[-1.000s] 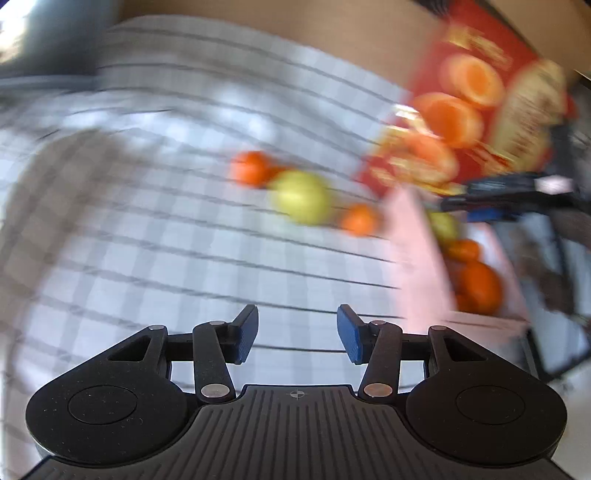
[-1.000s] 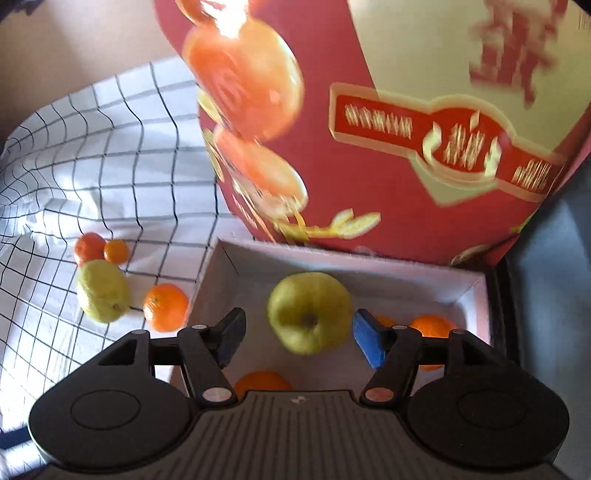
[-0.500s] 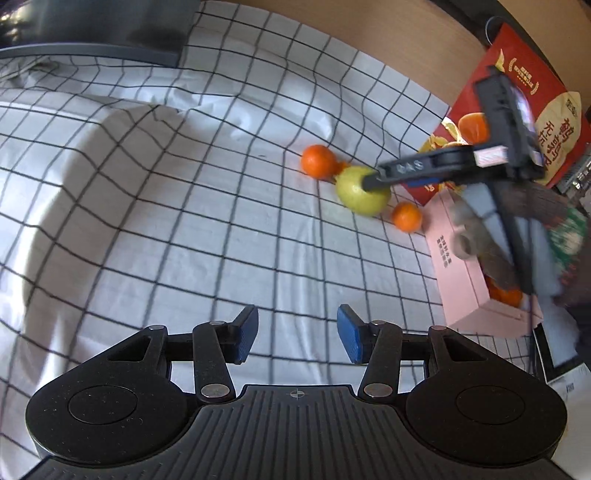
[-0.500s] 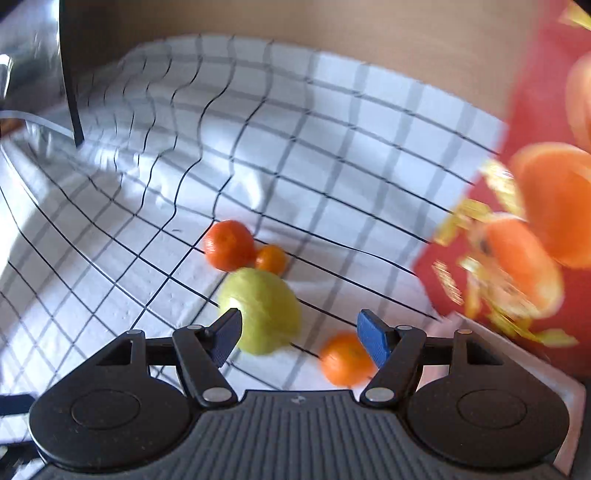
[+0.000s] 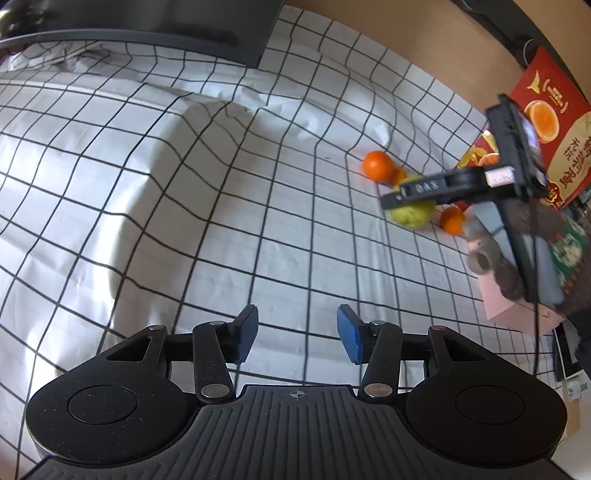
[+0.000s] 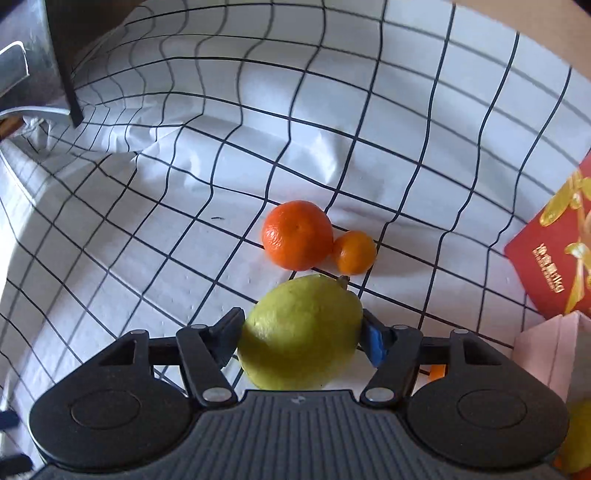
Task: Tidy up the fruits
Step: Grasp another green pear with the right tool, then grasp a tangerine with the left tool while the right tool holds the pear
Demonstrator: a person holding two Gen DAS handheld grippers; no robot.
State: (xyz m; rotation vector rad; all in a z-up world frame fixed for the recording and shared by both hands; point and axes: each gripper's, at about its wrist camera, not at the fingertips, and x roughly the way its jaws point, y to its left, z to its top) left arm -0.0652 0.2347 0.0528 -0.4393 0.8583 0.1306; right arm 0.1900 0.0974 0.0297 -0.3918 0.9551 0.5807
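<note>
A green pear [image 6: 295,354] lies on the checked cloth between the fingers of my right gripper [image 6: 303,326]. Its jaws are closing and both pads touch the pear's sides. Just beyond it sit a large orange [image 6: 297,234] and a small orange [image 6: 354,252], touching each other. Another small orange [image 6: 436,371] peeks out behind the right finger. In the left wrist view the right gripper [image 5: 436,188] covers the top of the pear [image 5: 410,218], far to the right. My left gripper [image 5: 297,332] hangs open over bare cloth with nothing between its fingers.
A pink box [image 6: 546,354] stands at the right with its red printed lid [image 6: 557,258] upright behind it. A person's hand [image 5: 491,266] holds the right gripper. A dark flat device [image 5: 147,22] lies at the cloth's far left edge. The cloth is wrinkled.
My right gripper left the pink box, swung left and came down around the pear on the cloth. The left gripper's view drifted left, so the fruits now sit farther right.
</note>
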